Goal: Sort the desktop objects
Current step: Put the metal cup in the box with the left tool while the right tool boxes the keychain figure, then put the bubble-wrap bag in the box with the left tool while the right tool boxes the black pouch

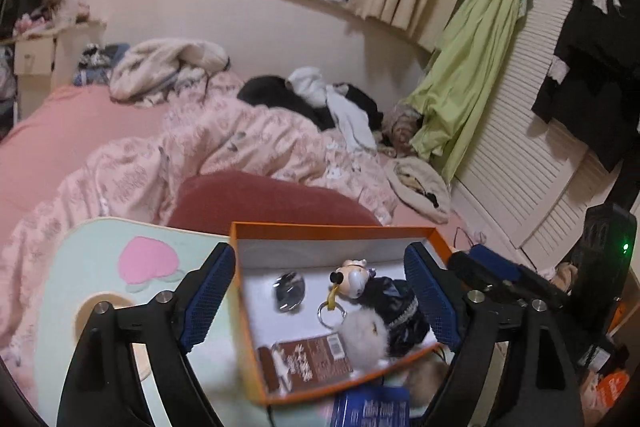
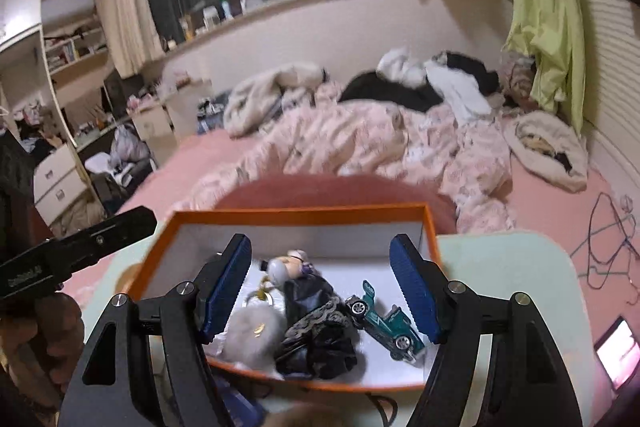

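since both my left gripper (image 1: 320, 301) and right gripper (image 2: 322, 291) hang with fingers apart, holding nothing, over the orange box (image 2: 300, 213), the blue booklet (image 1: 370, 407) at the counter's near edge lies closer to the left.

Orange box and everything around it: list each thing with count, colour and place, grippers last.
Orange box: one, orange with white inside, on the lap table.
Lap table: one, pale green with a pink peach, on the bed.
Figure keychain: one, white-headed with a fluffy grey pompom, mid box.
Dark lace cloth: one, black, mid box.
Toy car: one, teal, box right.
Round mirror: one, silver, box left.
Brown packet: one, box front.
Left gripper: open, empty.
Right gripper: open, empty.
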A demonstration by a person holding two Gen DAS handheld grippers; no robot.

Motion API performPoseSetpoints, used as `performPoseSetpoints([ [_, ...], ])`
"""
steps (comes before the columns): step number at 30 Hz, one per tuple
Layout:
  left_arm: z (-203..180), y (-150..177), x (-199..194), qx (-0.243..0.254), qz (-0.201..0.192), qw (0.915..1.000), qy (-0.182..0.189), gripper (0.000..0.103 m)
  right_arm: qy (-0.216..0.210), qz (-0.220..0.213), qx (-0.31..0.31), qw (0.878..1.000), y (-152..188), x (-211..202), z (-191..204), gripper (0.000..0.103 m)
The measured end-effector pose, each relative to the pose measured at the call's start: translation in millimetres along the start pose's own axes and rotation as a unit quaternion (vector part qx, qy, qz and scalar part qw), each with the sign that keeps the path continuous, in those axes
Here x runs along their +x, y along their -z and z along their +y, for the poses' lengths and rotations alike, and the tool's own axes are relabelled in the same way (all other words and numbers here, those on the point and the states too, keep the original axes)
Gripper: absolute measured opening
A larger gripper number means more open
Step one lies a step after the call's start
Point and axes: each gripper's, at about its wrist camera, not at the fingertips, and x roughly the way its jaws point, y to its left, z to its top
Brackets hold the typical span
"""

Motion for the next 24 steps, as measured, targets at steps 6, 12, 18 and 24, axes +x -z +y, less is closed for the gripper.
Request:
performPoseSetpoints([
  [6, -4.9, 39.1, -47.3, 0.031, 0.005, 0.9995, 0.003, 0.09, -0.032, 0.007, -0.012, 0.999, 22.8, -38.0, 10.1, 0.072],
  [12, -1.4, 96.5, -72.0, 0.031, 0.065, 0.9973, -0.016, 0.09, -0.045, 0.06, -0.018, 0.997, 80.2, -57.6, 22.5, 0.08],
  [18, 1.5, 140.7, -59.7, 0.039, 0.138, 0.9881, -0.054, 0.096, -0.013, 0.092, -0.029, 0.995, 118.5, -70.4, 37.2, 0.08],
  [24, -17.2, 157.6, -50.9, 0.117, 0.13, 0.977, -0.121, 0.103, 0.025, 0.148, -0.054, 0.987, 140.2, -55.3, 43.3, 0.085],
])
